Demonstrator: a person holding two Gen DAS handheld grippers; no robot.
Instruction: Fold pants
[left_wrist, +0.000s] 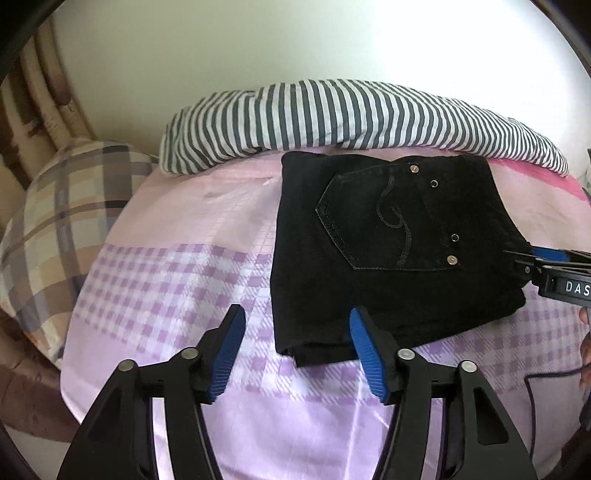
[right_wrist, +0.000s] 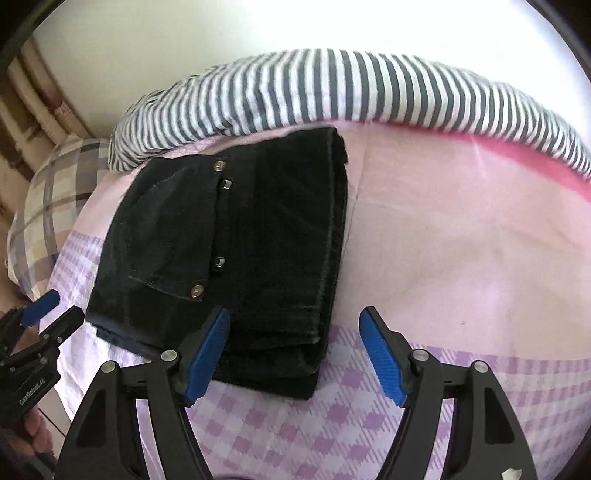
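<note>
Black pants lie folded into a compact rectangle on the bed, back pocket and rivets facing up. In the left wrist view my left gripper hovers open over the sheet at the bundle's near left corner, nothing between its blue pads. The right gripper shows at the right edge, beside the bundle. In the right wrist view the same pants lie left of centre. My right gripper stands open above their near right corner, holding nothing. The left gripper appears at the far left, clear of the cloth.
A pink and purple checked sheet covers the bed. A grey-and-white striped cloth lies rolled along the far side. A plaid pillow sits at the left. A black cable hangs at the right. A hand grips the left tool.
</note>
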